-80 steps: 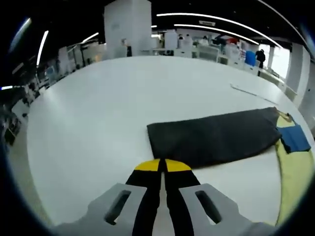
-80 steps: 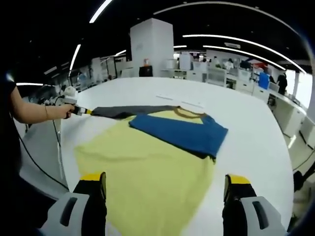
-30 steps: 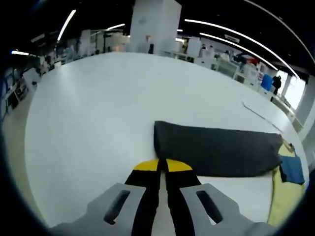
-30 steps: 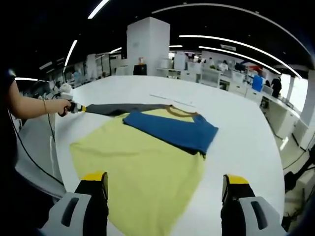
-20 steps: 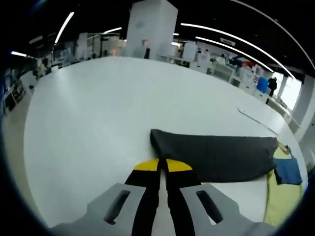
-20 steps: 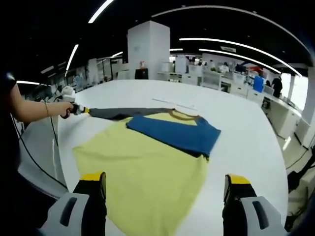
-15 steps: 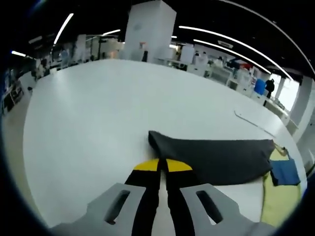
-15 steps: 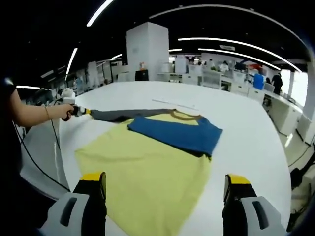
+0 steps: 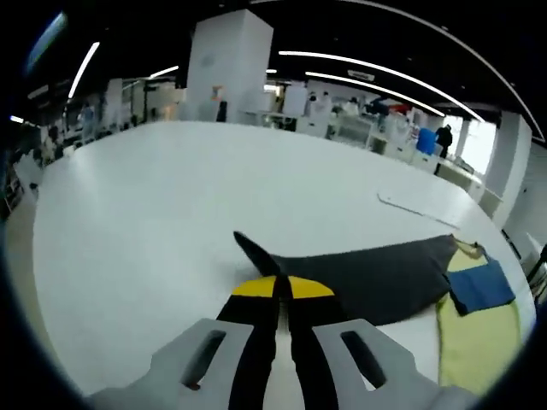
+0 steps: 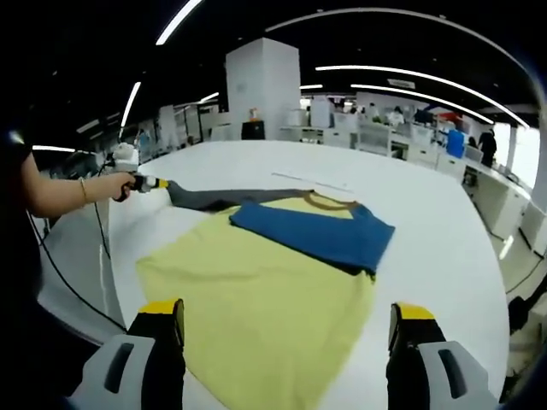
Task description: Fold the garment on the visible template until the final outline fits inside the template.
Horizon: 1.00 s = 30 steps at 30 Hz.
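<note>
While the left gripper view looks low across the white tabletop [image 9: 154,196], the left gripper [image 9: 282,286] has its yellow-tipped jaws pressed together on the cuff end of the dark grey sleeve [image 9: 376,273], and that end is pulled up into a small point just beyond the tips. From there the sleeve runs right toward the yellow garment [image 9: 479,342], with the folded-over blue sleeve [image 9: 481,286] lying against it at the edge of the view. A thin pale strip [image 9: 410,207] lies on the tabletop farther off.

Over to the right gripper view: the right gripper [image 10: 286,329] hangs above the near hem of the yellow garment [image 10: 256,299], jaws spread wide apart, nothing between them. The garment lies flat on the tabletop [image 10: 436,231], body toward the camera, brown collar at the far end. The blue sleeve [image 10: 316,231] is folded across the chest. The dark grey sleeve [image 10: 218,198] stretches out to the left, where the person's hand [image 10: 120,186], arm extended level from the left edge, holds the left gripper [image 10: 162,184] clamped on its end. A black cable [image 10: 77,290] droops down from that hand.
</note>
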Each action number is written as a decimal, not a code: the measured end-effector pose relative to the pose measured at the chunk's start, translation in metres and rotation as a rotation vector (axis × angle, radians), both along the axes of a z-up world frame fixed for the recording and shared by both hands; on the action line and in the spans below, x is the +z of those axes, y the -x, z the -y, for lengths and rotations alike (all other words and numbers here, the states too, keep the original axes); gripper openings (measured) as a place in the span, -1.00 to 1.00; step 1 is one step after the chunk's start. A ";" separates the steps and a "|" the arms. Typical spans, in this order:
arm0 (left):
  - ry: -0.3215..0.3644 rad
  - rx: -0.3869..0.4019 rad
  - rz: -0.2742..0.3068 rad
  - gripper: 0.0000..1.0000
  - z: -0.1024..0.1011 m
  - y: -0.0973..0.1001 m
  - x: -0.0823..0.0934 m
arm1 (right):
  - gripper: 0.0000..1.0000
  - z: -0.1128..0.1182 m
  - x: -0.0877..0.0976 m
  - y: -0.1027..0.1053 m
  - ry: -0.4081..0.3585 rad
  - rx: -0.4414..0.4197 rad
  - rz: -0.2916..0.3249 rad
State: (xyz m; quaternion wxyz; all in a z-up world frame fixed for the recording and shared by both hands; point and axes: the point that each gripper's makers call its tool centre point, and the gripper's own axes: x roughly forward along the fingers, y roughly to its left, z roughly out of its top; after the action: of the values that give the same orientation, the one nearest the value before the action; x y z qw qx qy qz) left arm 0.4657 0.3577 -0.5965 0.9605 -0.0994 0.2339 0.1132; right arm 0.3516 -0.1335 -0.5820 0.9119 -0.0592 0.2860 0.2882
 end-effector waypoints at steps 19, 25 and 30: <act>0.054 -0.108 0.055 -0.99 0.053 -0.017 0.014 | 0.98 -0.014 0.003 0.001 -0.041 0.021 0.001; 0.075 -0.116 0.074 -0.99 0.065 -0.022 0.018 | 0.98 -0.016 0.001 0.003 -0.042 0.027 -0.003; 0.106 -0.138 0.085 -0.99 0.078 -0.027 0.020 | 0.98 -0.018 0.003 0.004 -0.045 0.028 0.000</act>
State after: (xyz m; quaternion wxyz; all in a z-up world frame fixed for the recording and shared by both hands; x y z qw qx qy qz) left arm 0.4931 0.2794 -0.5763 0.9685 -0.1386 0.2049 0.0297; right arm 0.3481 -0.1156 -0.5792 0.9089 -0.0425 0.2786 0.3073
